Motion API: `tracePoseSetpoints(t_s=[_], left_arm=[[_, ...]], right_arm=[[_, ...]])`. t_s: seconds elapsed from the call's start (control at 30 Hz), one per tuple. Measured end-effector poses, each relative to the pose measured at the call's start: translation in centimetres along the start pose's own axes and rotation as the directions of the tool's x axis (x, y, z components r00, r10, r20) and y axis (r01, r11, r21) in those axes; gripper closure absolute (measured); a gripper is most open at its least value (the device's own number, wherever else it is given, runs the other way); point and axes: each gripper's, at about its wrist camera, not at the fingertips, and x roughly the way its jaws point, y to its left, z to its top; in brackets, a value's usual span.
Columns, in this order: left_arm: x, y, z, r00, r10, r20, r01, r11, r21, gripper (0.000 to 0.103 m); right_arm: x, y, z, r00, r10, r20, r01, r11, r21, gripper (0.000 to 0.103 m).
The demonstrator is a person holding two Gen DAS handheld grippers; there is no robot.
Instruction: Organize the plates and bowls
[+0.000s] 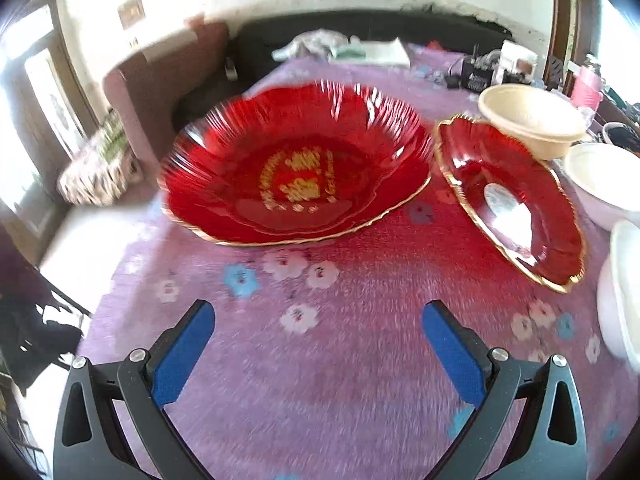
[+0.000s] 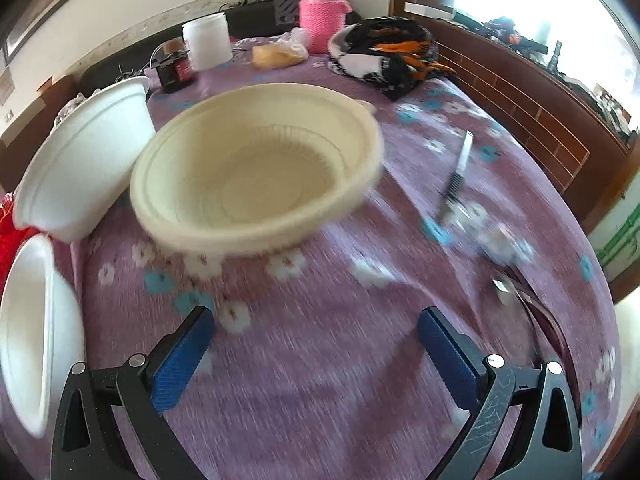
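The large red plate (image 1: 296, 168) lies on the purple flowered cloth (image 1: 320, 360) of the desk; its gold writing in the middle is too blurred to read. Just to its right a smaller red plate (image 1: 516, 204) stands tilted. A cream bowl (image 2: 256, 176) and white bowls (image 2: 86, 160) are near. The left gripper (image 1: 318, 316) and the right gripper (image 2: 316, 320) are both wide open, holding nothing, above the cloth.

— Any room near that cream bowl (image 2: 256, 168)?

— In front of it the purple cloth (image 2: 320, 360) lies bare. Left of it, two white bowls (image 2: 84, 160) crowd close.

— And right of it?

— A knife, I think, though it's blurred (image 2: 456, 178); behind it, jars (image 2: 208, 42) and a pink flask (image 2: 322, 12).
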Motion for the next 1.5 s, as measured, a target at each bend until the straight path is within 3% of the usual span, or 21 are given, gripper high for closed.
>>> tracePoseSetpoints(t_s=[0.07, 0.27, 0.4, 0.57, 0.73, 0.87, 0.93, 1.03, 1.1, 1.17, 1.33, 1.37, 1.47, 1.5], left_arm=[[-1.4, 0.0, -0.8, 0.999, 0.007, 0.050, -0.007, 1.000, 0.015, 0.000], [-4.6, 0.2, -2.1, 0.986, 0.028, 0.163, -0.035, 0.999, 0.040, 0.000], [-5.8, 0.3, -2.2, 0.981, 0.041, 0.190, -0.051, 0.997, 0.050, 0.000], [-6.6, 0.8, -2.8, 0.973, 0.039, 0.225, -0.048, 0.998, 0.032, 0.000], [-6.5, 1.5, -3.0, 0.974, 0.052, 0.220, -0.058, 0.998, 0.021, 0.000], [-6.4, 2.0, -3.0, 0.975, 0.051, 0.216, -0.055, 0.998, 0.010, 0.000], [-6.3, 2.3, -2.9, 0.975, 0.040, 0.218, -0.042, 0.999, 0.005, 0.000], [-6.4, 3.7, -2.1, 0.978, -0.037, 0.204, 0.038, 0.999, -0.002, 0.000], [-6.5, 5.6, -1.0, 0.976, -0.127, 0.177, 0.134, 0.990, -0.032, 0.000], [-6.2, 7.2, 0.3, 0.973, -0.174, 0.154, 0.184, 0.981, -0.055, 0.001], [-4.5, 10.6, 4.2, 0.979, -0.181, 0.093, 0.190, 0.975, -0.111, 0.031], [-3.6, 11.2, 5.0, 0.978, -0.200, 0.060, 0.206, 0.969, -0.135, 0.033], [-1.6, 12.7, 6.6, 0.966, -0.258, 0.028, 0.258, 0.944, -0.205, 0.045], [-0.8, 13.1, 7.1, 0.967, -0.255, 0.018, 0.253, 0.942, -0.221, 0.054]], right_arm=[[-1.0, -0.5, -0.7, 1.000, 0.020, 0.005, -0.021, 1.000, 0.008, 0.001], [-7.3, -0.6, -2.4, 0.983, 0.059, 0.171, -0.057, 0.998, -0.014, 0.001], [-11.1, 2.6, -2.6, 0.942, 0.185, 0.279, -0.154, 0.980, -0.128, 0.000], [-12.9, 7.3, -2.4, 0.893, 0.336, 0.301, -0.256, 0.927, -0.275, 0.005], [-13.4, 11.3, -2.3, 0.865, 0.437, 0.247, -0.338, 0.871, -0.358, 0.020], [-13.3, 14.1, -1.9, 0.844, 0.495, 0.205, -0.392, 0.831, -0.395, 0.040], [-13.4, 15.7, -1.6, 0.830, 0.531, 0.172, -0.428, 0.803, -0.415, 0.041], [-13.7, 18.4, -1.2, 0.808, 0.579, 0.107, -0.479, 0.752, -0.453, 0.042], [-13.9, 20.2, -0.6, 0.815, 0.574, 0.080, -0.471, 0.736, -0.486, 0.042], [-13.8, 21.7, 0.3, 0.814, 0.578, 0.058, -0.479, 0.724, -0.497, 0.042], [-11.8, 25.3, 4.3, 0.799, 0.600, -0.040, -0.547, 0.697, -0.463, 0.045], [-11.2, 25.9, 5.0, 0.789, 0.611, -0.064, -0.570, 0.688, -0.450, 0.052], [-8.6, 28.8, 7.2, 0.764, 0.627, -0.155, -0.628, 0.666, -0.401, 0.056], [-7.2, 30.1, 8.1, 0.752, 0.632, -0.187, -0.649, 0.660, -0.378, 0.057]])
